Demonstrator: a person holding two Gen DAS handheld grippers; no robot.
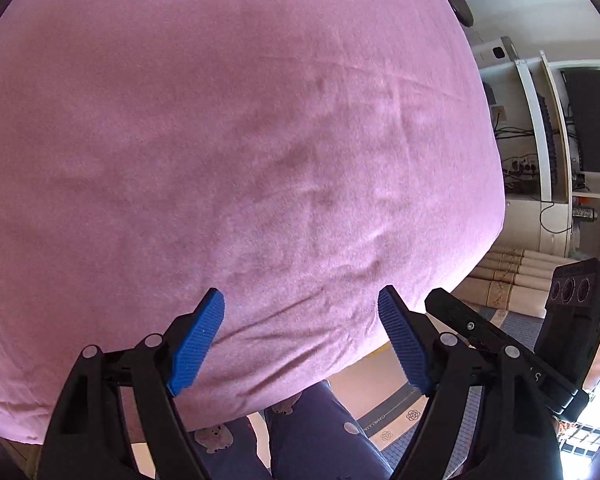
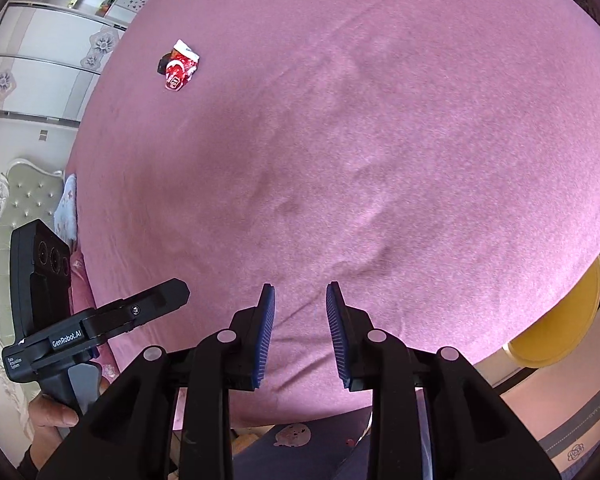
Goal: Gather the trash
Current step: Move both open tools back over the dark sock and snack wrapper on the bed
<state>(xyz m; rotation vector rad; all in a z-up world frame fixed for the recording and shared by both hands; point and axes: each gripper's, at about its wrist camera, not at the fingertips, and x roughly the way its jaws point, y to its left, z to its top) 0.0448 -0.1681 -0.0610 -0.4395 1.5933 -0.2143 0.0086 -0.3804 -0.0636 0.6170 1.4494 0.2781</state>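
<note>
Left gripper [image 1: 302, 336]: your jaws wide apart, empty, above pink bedsheet [image 1: 220, 160].
Right gripper [image 2: 300, 328]: your jaws narrowly parted, empty.
Trash: crumpled red wrapper [image 2: 179, 65], far left on the sheet.

Both my wrist cameras look down along my fingers, close over the bed.
The pink bedsheet [image 1: 236, 152] ahead fills both views; each glimpses the other gripper beside it.

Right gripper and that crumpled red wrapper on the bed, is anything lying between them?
Nothing: in the right wrist view only bare, wrinkled pink sheet separates the open right gripper from the red wrapper.
</note>
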